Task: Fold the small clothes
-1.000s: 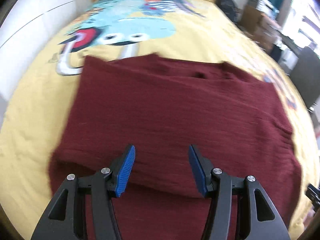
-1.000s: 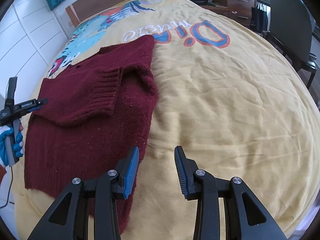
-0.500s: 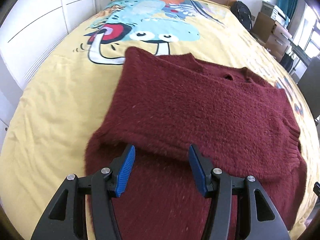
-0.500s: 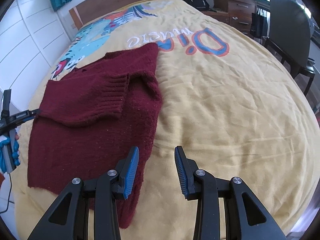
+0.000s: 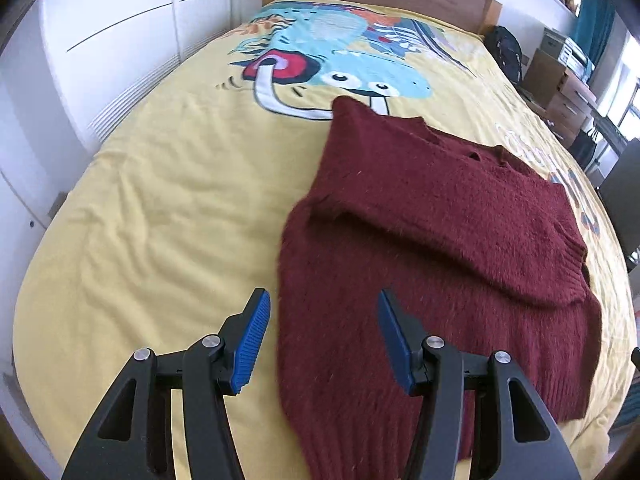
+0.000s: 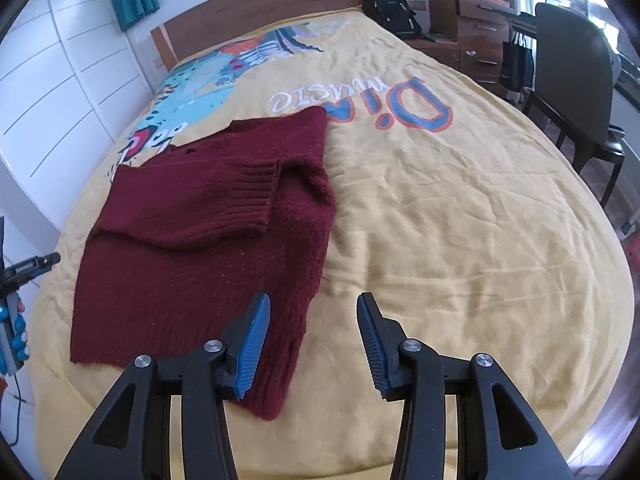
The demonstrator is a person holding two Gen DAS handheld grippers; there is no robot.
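A dark red knitted sweater [image 5: 432, 240] [image 6: 192, 240] lies flat on the yellow bedspread [image 5: 160, 216] [image 6: 460, 220]. One sleeve is folded across its body, the ribbed cuff [image 6: 256, 196] lying near the sweater's right side. My left gripper [image 5: 322, 340] hangs open above the sweater's left edge, holding nothing. My right gripper [image 6: 312, 344] hovers over the sweater's lower right corner; its jaws are opening and nothing is between them. At the left edge of the right wrist view, part of the left gripper [image 6: 24, 272] shows in a blue-gloved hand.
A wooden headboard [image 6: 256, 8] closes the far end of the bed, with white cabinet doors [image 5: 120, 32] along its left side. A black backpack [image 6: 392, 10], wooden drawers [image 6: 476, 36] and a dark chair [image 6: 576, 92] stand on the right.
My left gripper has pulled away leftward and up from the folded sleeve, now over the sweater's left edge. My right gripper has risen and drawn back slightly, its jaws wider apart.
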